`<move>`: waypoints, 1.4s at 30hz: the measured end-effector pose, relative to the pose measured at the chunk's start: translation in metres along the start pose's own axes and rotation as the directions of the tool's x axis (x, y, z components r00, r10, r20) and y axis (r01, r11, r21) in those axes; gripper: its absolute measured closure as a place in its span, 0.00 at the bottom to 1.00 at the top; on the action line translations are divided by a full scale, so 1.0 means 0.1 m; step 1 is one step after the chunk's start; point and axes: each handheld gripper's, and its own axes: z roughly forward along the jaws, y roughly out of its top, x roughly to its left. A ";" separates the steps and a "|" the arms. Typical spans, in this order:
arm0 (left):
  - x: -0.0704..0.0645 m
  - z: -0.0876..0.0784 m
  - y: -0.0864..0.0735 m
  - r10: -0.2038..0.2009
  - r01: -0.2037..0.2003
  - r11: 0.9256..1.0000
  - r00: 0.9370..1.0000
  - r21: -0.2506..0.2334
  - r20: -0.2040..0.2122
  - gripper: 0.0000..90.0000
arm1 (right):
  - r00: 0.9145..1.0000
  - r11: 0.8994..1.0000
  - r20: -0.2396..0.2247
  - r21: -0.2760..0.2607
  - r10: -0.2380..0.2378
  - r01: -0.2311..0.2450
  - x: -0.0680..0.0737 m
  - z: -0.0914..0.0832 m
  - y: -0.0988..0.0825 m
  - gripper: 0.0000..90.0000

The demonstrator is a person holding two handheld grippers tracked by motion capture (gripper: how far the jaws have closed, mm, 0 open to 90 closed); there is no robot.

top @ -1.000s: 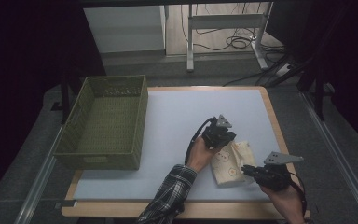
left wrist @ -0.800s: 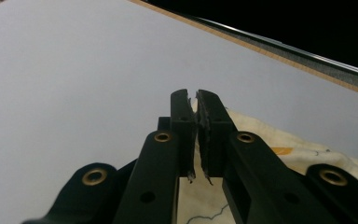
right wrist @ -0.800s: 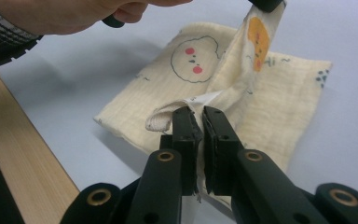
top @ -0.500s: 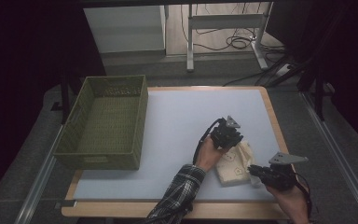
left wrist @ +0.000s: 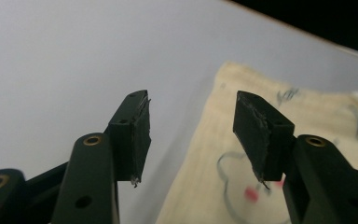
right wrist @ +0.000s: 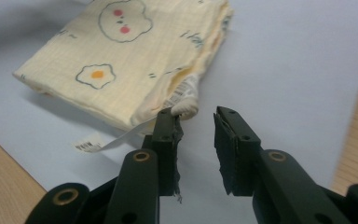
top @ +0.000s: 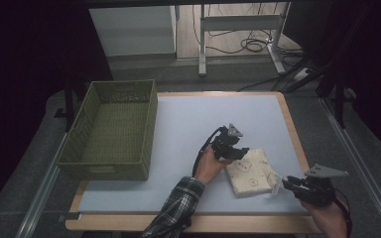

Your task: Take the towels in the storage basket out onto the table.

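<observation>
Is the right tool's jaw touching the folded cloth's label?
Cannot tell. In the right gripper view the open right tool sits at the folded cloth, its label behind one jaw tip.

The basket [top: 110,130] blocks the left of the frame. The mat [top: 188,124] in the middle and top is open. The cloth [top: 252,172] lies lower right.

The work surface is a wooden-edged table [top: 293,130] with a pale blue-grey top, standing on dark grey floor [top: 34,163]. Behind it stand a white cabinet [top: 131,29] and a light metal desk frame [top: 238,22], with black cables [top: 250,45] lying on the floor. The surroundings at both sides are dark.
</observation>
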 end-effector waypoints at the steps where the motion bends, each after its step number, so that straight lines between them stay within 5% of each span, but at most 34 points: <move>1: 0.01 -0.02 -0.01 0.004 -0.004 1.000 1.000 0.007 -0.002 0.51 | 1.000 1.000 0.010 -0.002 0.001 -0.001 -0.01 -0.03 0.02 0.76; 7: 0.11 -0.16 -0.08 0.014 -0.015 0.997 1.000 0.076 0.006 0.51 | 0.999 0.999 0.042 -0.024 -0.021 0.022 0.01 -0.10 0.15 0.70; 9: 0.14 -0.18 -0.12 -0.005 0.003 0.995 1.000 0.102 0.020 0.51 | 1.000 0.999 0.021 -0.030 -0.013 0.014 0.03 -0.09 0.19 0.67; 15: 0.23 -0.17 -0.21 -0.014 0.007 0.986 0.999 0.166 0.041 0.51 | 1.000 1.000 -0.006 0.013 -0.027 0.027 0.13 0.15 0.23 0.60; 21: 0.25 -0.09 -0.28 -0.035 0.026 0.984 0.998 0.176 0.049 0.51 | 1.000 0.998 -0.013 0.064 0.005 -0.004 0.11 0.38 0.16 0.50; 25: 0.24 -0.03 -0.30 0.005 -0.010 0.979 1.000 0.205 0.026 0.51 | 1.000 0.995 0.001 0.103 -0.009 0.009 0.10 0.44 0.09 0.44; 28: 0.22 -0.01 -0.31 0.026 -0.030 0.976 0.999 0.216 0.020 0.51 | 1.000 0.995 -0.014 0.093 0.023 -0.021 0.08 0.45 0.04 0.44; 32: 0.22 -0.01 -0.32 0.013 -0.023 0.974 0.999 0.225 0.045 0.54 | 0.999 0.996 -0.015 0.079 0.039 -0.038 0.09 0.46 0.02 0.53; 35: 0.21 -0.01 -0.33 -0.008 -0.007 0.975 0.998 0.223 0.064 0.69 | 0.996 0.994 -0.055 0.088 0.070 -0.065 0.11 0.46 0.03 0.75; 38: 0.18 -0.02 -0.32 -0.019 -0.003 0.971 0.996 0.237 0.092 0.78 | 0.992 0.993 -0.092 0.087 0.089 -0.081 0.10 0.47 0.02 0.85; 39: 0.17 -0.02 -0.31 -0.015 -0.010 0.971 0.995 0.238 0.100 0.88 | 0.988 0.991 -0.114 0.086 0.107 -0.097 0.10 0.47 0.02 0.88; 42: 0.12 -0.02 -0.30 0.030 -0.052 0.968 0.995 0.247 0.092 0.94 | 0.986 0.991 -0.122 0.086 0.116 -0.106 0.10 0.47 0.02 0.90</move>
